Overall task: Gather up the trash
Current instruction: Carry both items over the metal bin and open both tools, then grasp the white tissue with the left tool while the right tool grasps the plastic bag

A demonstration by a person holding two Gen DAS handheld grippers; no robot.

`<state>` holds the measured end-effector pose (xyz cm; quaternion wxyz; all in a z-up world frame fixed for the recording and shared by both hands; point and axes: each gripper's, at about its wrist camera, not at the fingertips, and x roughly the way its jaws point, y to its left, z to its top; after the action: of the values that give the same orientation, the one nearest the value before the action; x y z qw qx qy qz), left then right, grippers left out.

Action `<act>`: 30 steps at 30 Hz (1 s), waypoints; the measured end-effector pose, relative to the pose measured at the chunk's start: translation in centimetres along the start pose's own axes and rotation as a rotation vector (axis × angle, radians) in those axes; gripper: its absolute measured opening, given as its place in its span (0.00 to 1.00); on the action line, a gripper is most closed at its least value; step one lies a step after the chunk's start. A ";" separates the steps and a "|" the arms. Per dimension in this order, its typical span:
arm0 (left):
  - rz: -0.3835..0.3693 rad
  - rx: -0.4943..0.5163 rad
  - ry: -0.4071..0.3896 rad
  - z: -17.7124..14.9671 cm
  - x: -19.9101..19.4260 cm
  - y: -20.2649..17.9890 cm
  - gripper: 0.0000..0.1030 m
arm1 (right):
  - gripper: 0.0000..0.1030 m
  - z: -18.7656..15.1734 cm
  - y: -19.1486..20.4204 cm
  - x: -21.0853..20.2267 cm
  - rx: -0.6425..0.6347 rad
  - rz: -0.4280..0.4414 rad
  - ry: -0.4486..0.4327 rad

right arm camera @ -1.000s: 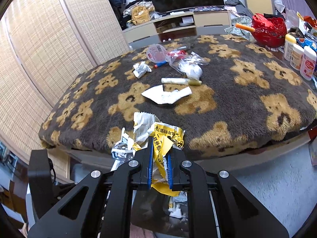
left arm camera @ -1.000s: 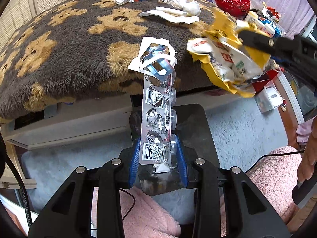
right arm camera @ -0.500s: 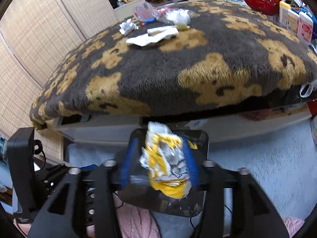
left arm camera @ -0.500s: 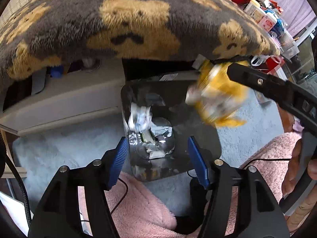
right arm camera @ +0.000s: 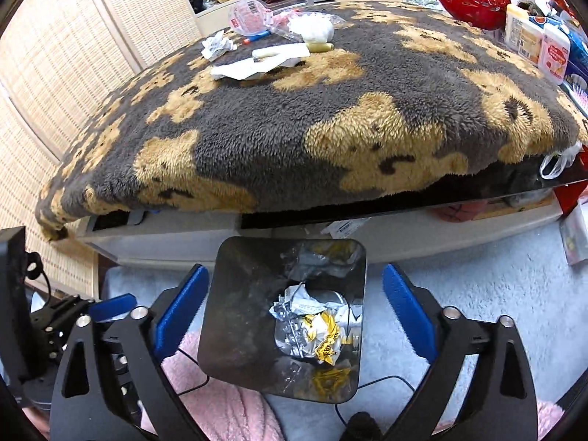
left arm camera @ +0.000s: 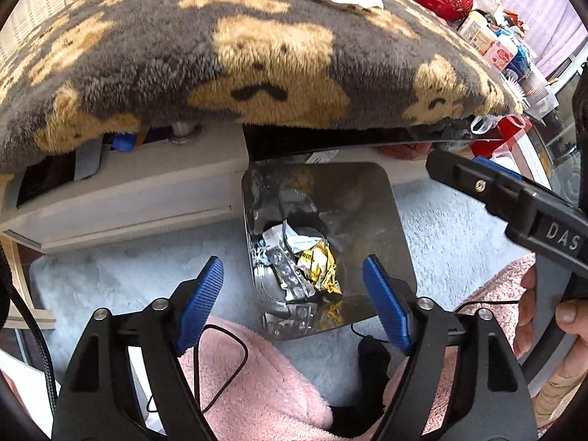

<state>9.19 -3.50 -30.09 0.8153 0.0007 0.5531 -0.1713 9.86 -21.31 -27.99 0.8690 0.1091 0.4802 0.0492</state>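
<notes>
Both grippers hang over the trash bin (left arm camera: 382, 198) with nothing between their jaws, the left gripper (left arm camera: 293, 303) and the right gripper (right arm camera: 296, 307) opening wide. Yellow wrapper (right arm camera: 323, 330) and blister pack (left arm camera: 284, 270) lie inside, at lower centre. Only the right view shows the paper scraps (right arm camera: 257, 62) on the desk (right arm camera: 330, 117), upper centre.

The white letters "DAS" stand on the black right gripper (left arm camera: 477, 187). The yellow wrapper (right arm camera: 323, 334) in the bin (right arm camera: 235, 294) has black print, too small to read.
</notes>
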 end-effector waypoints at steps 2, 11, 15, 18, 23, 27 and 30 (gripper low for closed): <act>0.001 0.009 -0.013 0.3 -0.5 -0.2 0.76 | 0.96 0.3 -0.1 0.0 0.004 -0.002 0.000; -0.002 0.023 -0.087 3.7 -3.0 -0.6 0.82 | 0.96 4.6 -1.7 -2.3 0.044 -0.006 -0.074; 0.006 0.022 -0.121 6.0 -3.6 -0.6 0.83 | 0.96 7.6 -2.3 -3.3 0.048 -0.018 -0.123; 0.011 0.023 -0.146 7.9 -3.8 -0.7 0.83 | 0.96 10.1 -2.6 -3.5 0.046 -0.031 -0.147; 0.011 0.029 -0.184 11.4 -3.8 -0.9 0.83 | 0.96 14.0 -3.0 -3.2 0.055 -0.028 -0.183; 0.016 0.032 -0.216 14.7 -3.4 -1.2 0.83 | 0.96 16.7 -3.3 -2.1 0.055 -0.022 -0.190; 0.022 0.025 -0.226 17.1 -2.4 -1.2 0.82 | 0.96 18.6 -3.5 -0.5 0.050 -0.015 -0.184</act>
<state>23.51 -7.17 -21.03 0.8742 -0.0022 0.4556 -0.1681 25.23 -27.43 -18.78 0.9067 0.1314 0.4004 0.0203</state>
